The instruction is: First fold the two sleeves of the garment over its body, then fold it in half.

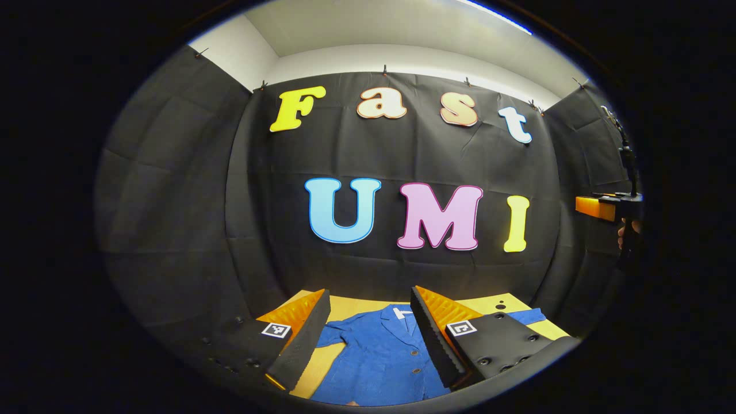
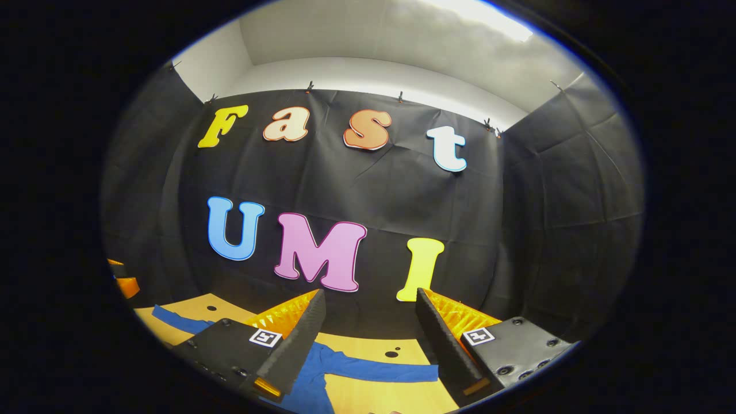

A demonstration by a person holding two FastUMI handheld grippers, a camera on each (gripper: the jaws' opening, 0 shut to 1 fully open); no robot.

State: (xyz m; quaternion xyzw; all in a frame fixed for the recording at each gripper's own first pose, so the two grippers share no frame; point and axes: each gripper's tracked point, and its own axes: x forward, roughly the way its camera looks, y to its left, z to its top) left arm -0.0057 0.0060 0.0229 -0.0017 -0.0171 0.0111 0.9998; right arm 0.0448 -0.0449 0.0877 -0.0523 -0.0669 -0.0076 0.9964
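So the blue garment is laid flat on the yellow table, front side up, with its collar pointed toward the far black cloth wall and a couple of buttons seen down the middle. In the left gripper view, the left gripper is held up above the table with its two fingers spread wide and nothing caught between them; the jacket's chest and collar are framed in the gap, well below. One sleeve is stretched out to the right past that gripper's right finger, lying flat on the table. Over at the far right edge of that view, the other gripper is glimpsed, gripped by a hand. In the right gripper view, the right gripper is likewise kept wide apart and empty, raised over the table, and a sleeve is seen spread out flat toward the right between its fingers, not folded over the body yet.
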